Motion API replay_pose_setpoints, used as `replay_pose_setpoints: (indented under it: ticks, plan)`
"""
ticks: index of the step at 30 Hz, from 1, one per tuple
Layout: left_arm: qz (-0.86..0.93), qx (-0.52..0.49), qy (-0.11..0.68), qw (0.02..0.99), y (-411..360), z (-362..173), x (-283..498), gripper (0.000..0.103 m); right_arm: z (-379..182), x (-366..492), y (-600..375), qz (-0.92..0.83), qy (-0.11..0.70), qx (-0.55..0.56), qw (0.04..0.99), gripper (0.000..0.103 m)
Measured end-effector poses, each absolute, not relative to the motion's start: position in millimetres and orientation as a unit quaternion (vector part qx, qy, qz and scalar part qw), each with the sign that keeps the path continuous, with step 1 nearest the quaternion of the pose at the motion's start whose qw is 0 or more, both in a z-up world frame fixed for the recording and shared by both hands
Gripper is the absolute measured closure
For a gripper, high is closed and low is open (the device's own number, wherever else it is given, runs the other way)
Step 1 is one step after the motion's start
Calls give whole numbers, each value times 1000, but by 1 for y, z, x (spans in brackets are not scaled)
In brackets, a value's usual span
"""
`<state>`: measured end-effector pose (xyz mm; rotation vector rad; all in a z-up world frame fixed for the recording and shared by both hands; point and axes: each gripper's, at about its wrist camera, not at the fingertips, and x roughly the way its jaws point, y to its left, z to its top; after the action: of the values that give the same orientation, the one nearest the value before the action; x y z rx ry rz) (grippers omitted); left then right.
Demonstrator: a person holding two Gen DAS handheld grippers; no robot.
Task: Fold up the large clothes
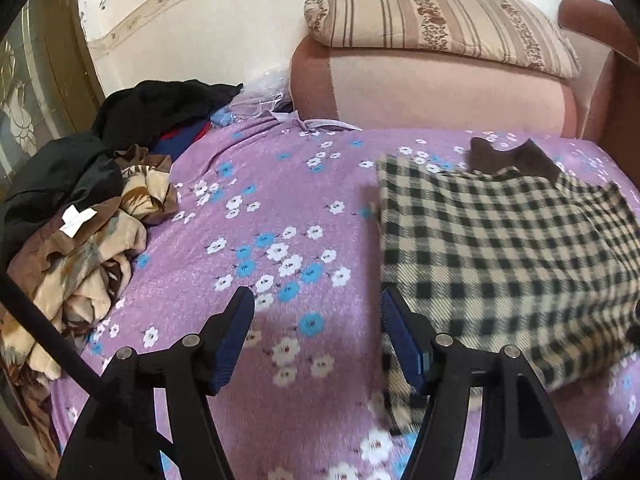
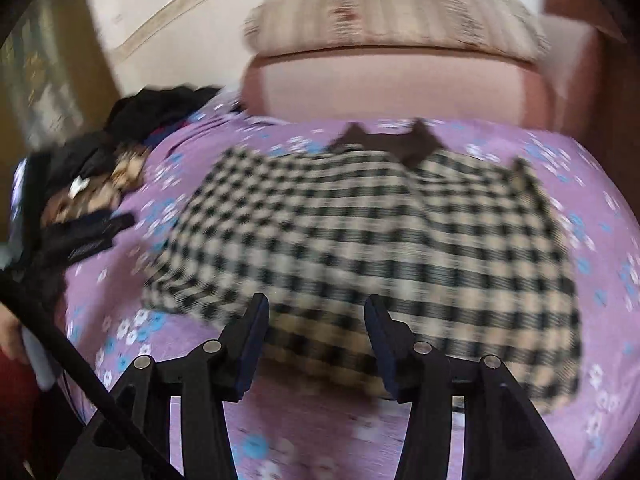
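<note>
While both grippers hang above the bed (image 1: 256, 208) with their jaws spread wide and nothing between them, the checked shirt (image 2: 380, 236) lies flat on the purple flowered bedsheet (image 1: 280, 184), its dark brown collar (image 2: 416, 144) pointing toward the headboard end, where a pink padded headboard (image 1: 440, 92) carries a striped pillow (image 1: 432, 16). From the left wrist view, the left gripper (image 1: 318, 300) hovers over bare sheet just beside the shirt's left edge, and its right finger overlaps that edge in the picture; whether it touches the cloth cannot be told. From the right wrist view, which is blurred, the right gripper (image 2: 316, 308) hangs over the shirt's near hem, close to the near edge of the bed. Along the bed's left edge sits a heap of other clothes (image 1: 88, 232): a brown and cream patterned piece with a white label (image 1: 76, 220), and black garments (image 1: 160, 108) further back toward the far left corner.
</note>
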<state>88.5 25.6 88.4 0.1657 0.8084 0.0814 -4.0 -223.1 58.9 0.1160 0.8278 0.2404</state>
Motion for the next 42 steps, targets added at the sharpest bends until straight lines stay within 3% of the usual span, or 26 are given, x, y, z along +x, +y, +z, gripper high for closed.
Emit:
replay_pose_setpoints:
  ticks: [14,29,33,36,38,42]
  plan:
    - [44,2,438,898,58,60,117,38,19,-2,-91,193,379,-116,897,43]
    - [45,-19,463,885,65,41,142,38,-4,18,-64,166,372,-172,897,43]
    - [5,-70,474,878,74,37,154,38,-6,19,-56,158,362,-198,897,43]
    - [-48,-125,474,870,82,36,163,36,-9,17,-47,146,348,-232,897,43]
    - [-82,-153,469,866,85,38,170,26,-12,16,-40,137,341,-254,895,43]
    - [-139,-189,479,846,80,33,188,24,-15,13,-30,124,323,-292,892,43]
